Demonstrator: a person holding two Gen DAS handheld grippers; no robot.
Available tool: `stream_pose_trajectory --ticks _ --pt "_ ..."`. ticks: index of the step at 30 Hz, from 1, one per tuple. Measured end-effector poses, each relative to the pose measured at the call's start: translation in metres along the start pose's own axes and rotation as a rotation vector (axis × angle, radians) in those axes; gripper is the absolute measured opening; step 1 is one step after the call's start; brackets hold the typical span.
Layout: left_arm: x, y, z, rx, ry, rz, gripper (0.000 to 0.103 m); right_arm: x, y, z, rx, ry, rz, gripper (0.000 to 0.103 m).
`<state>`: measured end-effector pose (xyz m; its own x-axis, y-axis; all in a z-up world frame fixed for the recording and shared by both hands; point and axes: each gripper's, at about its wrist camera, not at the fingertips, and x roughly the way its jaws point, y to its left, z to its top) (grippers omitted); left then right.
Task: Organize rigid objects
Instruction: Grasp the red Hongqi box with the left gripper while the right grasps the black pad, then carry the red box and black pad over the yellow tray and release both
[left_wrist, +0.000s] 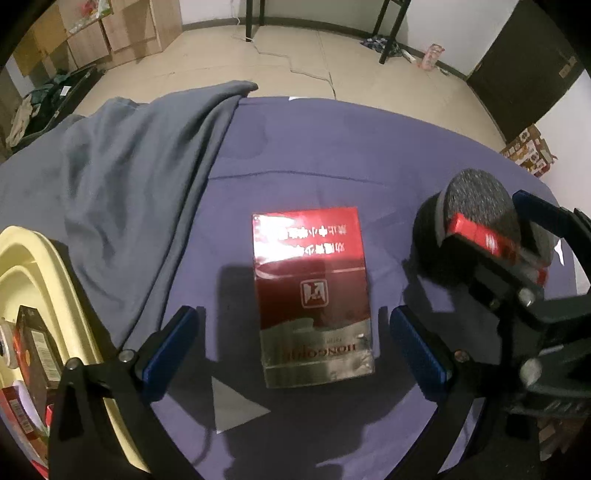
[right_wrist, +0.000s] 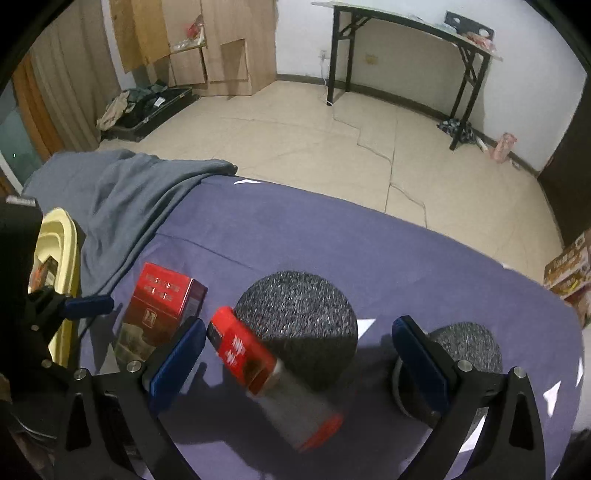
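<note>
A red and silver box (left_wrist: 313, 295) lies flat on the purple cloth, between the open fingers of my left gripper (left_wrist: 295, 354); the pads stand apart from its sides. It also shows in the right wrist view (right_wrist: 159, 306). A second red and silver box (right_wrist: 273, 376) lies tilted and blurred between the wide-open fingers of my right gripper (right_wrist: 299, 362), leaning against a dark grey round speaker (right_wrist: 299, 310). In the left wrist view that box (left_wrist: 491, 240) and speaker (left_wrist: 476, 206) sit at the right. I cannot tell whether it touches either pad.
A cream plastic basin (left_wrist: 44, 295) with several boxes in it stands at the left edge. A grey garment (left_wrist: 129, 177) is draped over the table's far left. A second round speaker (right_wrist: 472, 350) sits right of my right gripper. The table edge drops to a tiled floor.
</note>
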<state>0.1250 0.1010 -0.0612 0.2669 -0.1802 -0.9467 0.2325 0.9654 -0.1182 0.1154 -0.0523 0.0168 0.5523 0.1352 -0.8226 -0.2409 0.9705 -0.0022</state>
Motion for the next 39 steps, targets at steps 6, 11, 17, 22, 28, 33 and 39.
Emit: stream_pose_trajectory --ticks 6,11,17,22,28,33,39 --pt "0.007 -0.010 -0.002 0.034 0.003 -0.005 0.101 0.010 0.002 0.000 -0.009 0.033 -0.025 0.098" --pt "0.008 -0.008 -0.005 0.026 0.012 -0.030 0.086 0.010 -0.012 -0.006 0.017 0.015 0.012 0.096" --pt "0.002 0.002 -0.002 -0.007 -0.007 -0.035 0.057 0.016 -0.016 -0.006 -0.004 0.003 0.003 0.072" --pt "-0.018 0.012 -0.002 -0.016 -0.032 -0.059 0.057 0.007 -0.011 -0.010 -0.034 -0.018 -0.003 0.068" --pt "-0.091 0.046 0.002 -0.106 -0.149 -0.114 0.057 -0.046 -0.008 -0.003 -0.034 -0.124 0.039 0.068" --pt "-0.174 0.127 -0.017 -0.183 -0.271 -0.051 0.057 -0.102 0.045 0.013 -0.132 -0.206 0.158 0.067" --pt "-0.195 0.236 -0.064 -0.333 -0.203 0.126 0.057 -0.111 0.176 0.023 -0.325 -0.197 0.342 0.067"
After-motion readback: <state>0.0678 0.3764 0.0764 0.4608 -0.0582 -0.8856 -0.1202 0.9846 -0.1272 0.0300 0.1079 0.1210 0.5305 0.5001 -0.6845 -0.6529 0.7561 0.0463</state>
